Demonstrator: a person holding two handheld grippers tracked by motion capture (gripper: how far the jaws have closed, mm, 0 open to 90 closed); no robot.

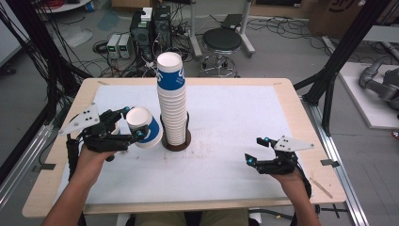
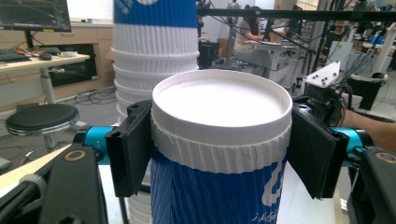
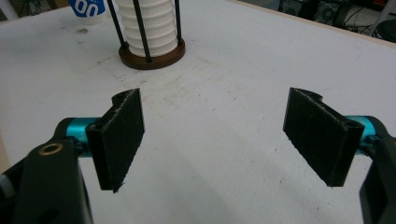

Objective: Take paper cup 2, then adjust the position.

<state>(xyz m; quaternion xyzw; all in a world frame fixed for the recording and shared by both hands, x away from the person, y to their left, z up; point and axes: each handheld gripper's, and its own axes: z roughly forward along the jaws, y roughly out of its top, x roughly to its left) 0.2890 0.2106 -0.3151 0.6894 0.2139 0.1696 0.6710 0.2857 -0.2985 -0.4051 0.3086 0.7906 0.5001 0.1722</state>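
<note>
Paper cup held in the left gripper, just left of the tall stack of cups and apart from it, above the table. In the left gripper view the cup stands upside down, base uppermost, and both pads press its ribbed white band just under the base rim.

Step in hand, as I judge it: bringing this single cup away from the stack to set it down on the mat.
- Keep the squeeze light. The wall is thin paper and will dent or go oval if pinched harder.
- Lower it straight so the open mouth meets the mat flat all round; a tilted landing could tip it.
- Keep clear of the stack. It is tall and narrow, and a knock near its top could sway it.

Materials: the cup is a tapered round, blue lower body with white print, white corrugated band, smooth recessed base. The stack shows the same ribbing repeated, held by thin dark rods rising from a round brown base. The mat is white, matte and slightly scuffed, lying on a pale wooden table.

Right gripper: resting low at the right side of the mat, jaws wide apart with nothing between them; pads are flat, black and rough-faced.
</note>
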